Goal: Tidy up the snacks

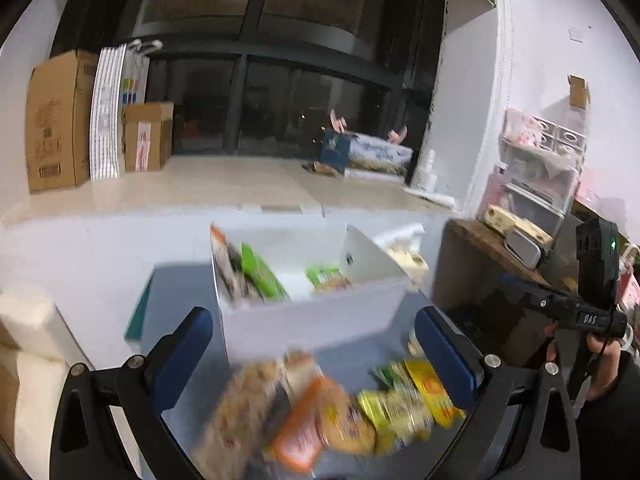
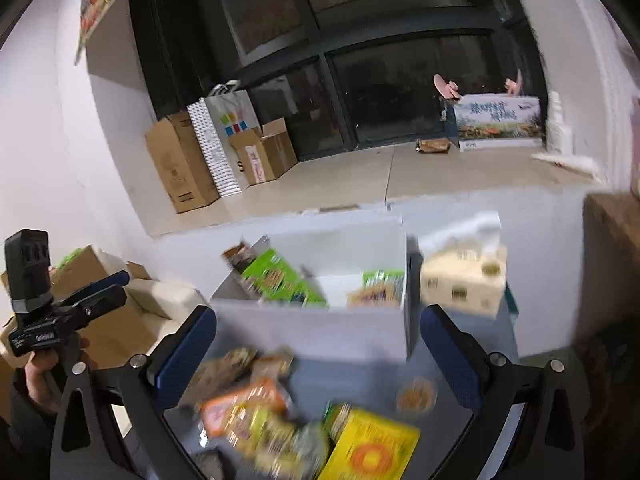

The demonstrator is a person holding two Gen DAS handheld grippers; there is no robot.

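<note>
Snack packets (image 1: 332, 412) lie in a loose, motion-blurred heap on the tabletop (image 1: 100, 272) just in front of the white box (image 1: 308, 320), which already holds a few upright, probably for sorting. The left gripper (image 1: 316, 352) and right gripper (image 2: 320, 356) hang above the heap, both spread apart and empty, apparently ready to pick.

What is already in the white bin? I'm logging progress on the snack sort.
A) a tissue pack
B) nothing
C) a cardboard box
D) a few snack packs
D: green snack packs lie inside the bin, while more snacks sit loose on the table in front of it.
</note>
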